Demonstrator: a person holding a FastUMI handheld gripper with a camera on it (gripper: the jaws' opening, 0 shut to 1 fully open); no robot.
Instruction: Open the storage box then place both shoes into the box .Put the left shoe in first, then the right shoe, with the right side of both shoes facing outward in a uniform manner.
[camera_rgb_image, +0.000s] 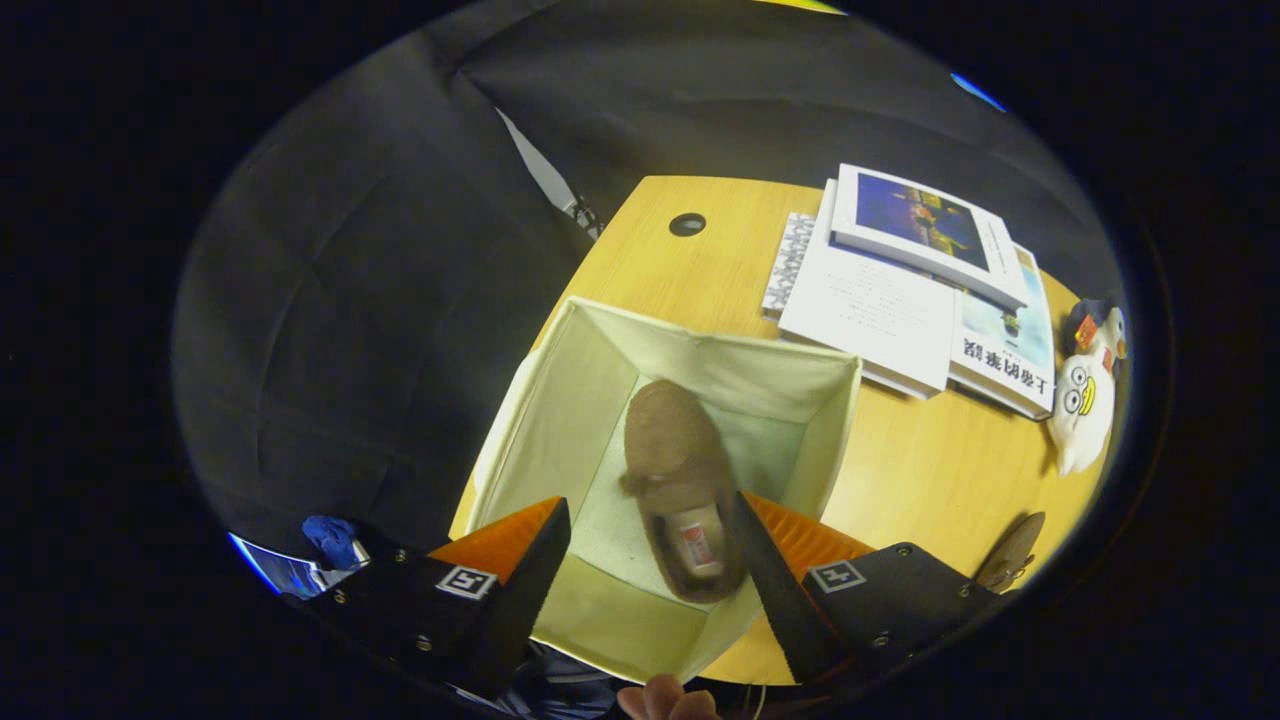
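An open cream fabric storage box (540, 430) stands on the wooden table (920, 470), right below me. A brown slipper-like shoe (675, 460) lies inside it on the bottom, toe pointing away, its opening with a label toward me. My gripper (650, 505) hovers above the box, open, its fingers wide apart over the shoe's heel. The right finger overlaps the heel's edge in the view, while a gap separates the left finger from the shoe. A second brown shoe (1010, 565) lies on the table to the right, beyond the right finger, partly hidden by it.
A stack of books (900, 290) lies on the table beyond the box. A white plush toy (1085, 400) sits at the far right. A cable hole (687, 224) is near the table's back edge. A person's fingertips (665, 700) show beneath the gripper.
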